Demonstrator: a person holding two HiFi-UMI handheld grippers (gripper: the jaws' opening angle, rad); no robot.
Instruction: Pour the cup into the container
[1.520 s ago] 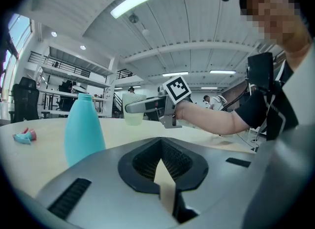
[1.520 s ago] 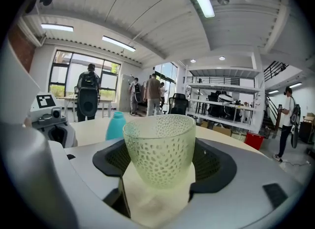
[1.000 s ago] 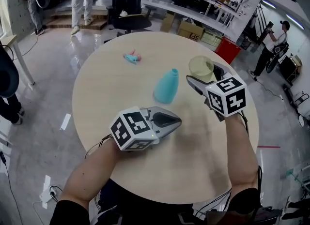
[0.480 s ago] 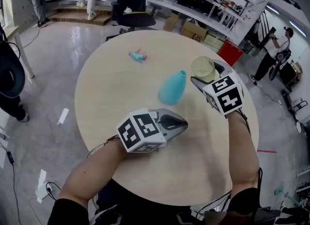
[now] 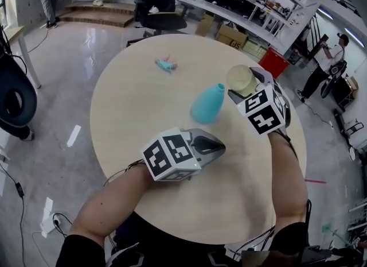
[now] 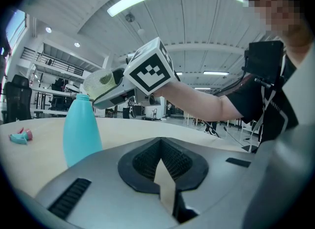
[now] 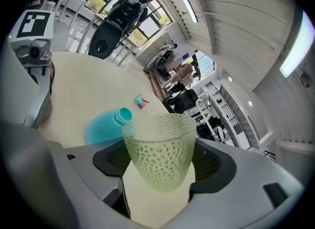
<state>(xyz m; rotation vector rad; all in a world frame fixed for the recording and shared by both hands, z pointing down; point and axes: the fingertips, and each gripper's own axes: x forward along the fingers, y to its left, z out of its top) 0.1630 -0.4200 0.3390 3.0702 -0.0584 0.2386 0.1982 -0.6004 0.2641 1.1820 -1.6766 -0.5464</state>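
Observation:
A pale yellow-green dimpled cup sits between the jaws of my right gripper, which is shut on it. In the head view the cup hangs above the table, just right of a teal bottle-shaped container that stands upright. The left gripper view shows the cup close above and beside the container's neck. I see nothing inside the cup. My left gripper rests low over the table, nearer me than the container, its jaws together and holding nothing.
The round beige table also holds a small pink and teal object at its far side. Beyond the table are an office chair, shelving, a red bin and people standing on the shiny floor.
My right gripper has carried the cup slightly closer to the teal container. The left gripper stays about where it was.

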